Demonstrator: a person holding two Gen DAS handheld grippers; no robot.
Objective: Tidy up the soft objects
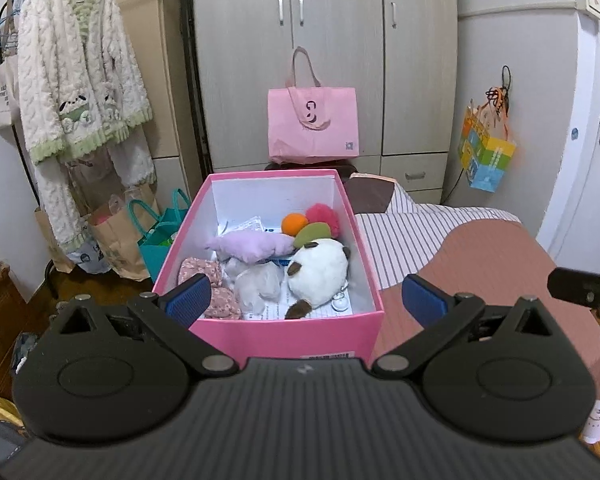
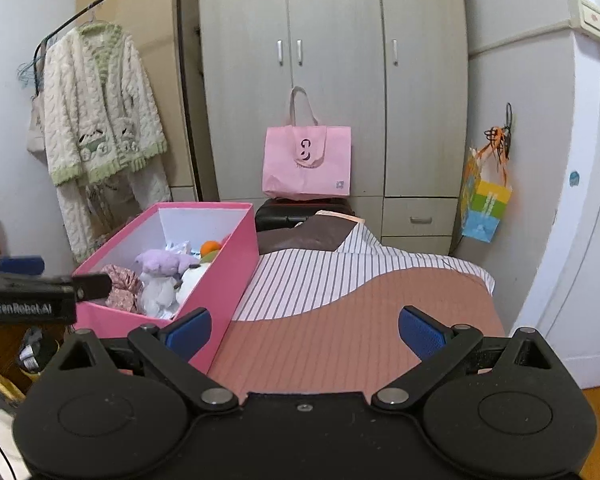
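Note:
An open pink box [image 1: 288,336] sits on the striped bed cover [image 1: 440,264]. Inside lie a white plush with brown ears [image 1: 320,272], a lilac plush [image 1: 252,246], a floral pink fabric piece [image 1: 210,280], an orange ball [image 1: 294,224], a pink pompom [image 1: 324,216] and a clear plastic bag [image 1: 260,286]. My left gripper [image 1: 306,296] is open and empty, just in front of the box. My right gripper [image 2: 304,330] is open and empty over the bed cover [image 2: 340,344], to the right of the box [image 2: 224,276]. The left gripper's tip [image 2: 88,286] shows at the left of the right wrist view.
A pink tote bag [image 1: 313,126] stands on a dark stool before the grey wardrobe [image 1: 332,40]. A fluffy white-and-green robe [image 1: 80,92] hangs on a rack at left, with paper bags [image 1: 112,240] below. A colourful gift bag [image 1: 485,156] hangs at right beside a white door [image 1: 592,120].

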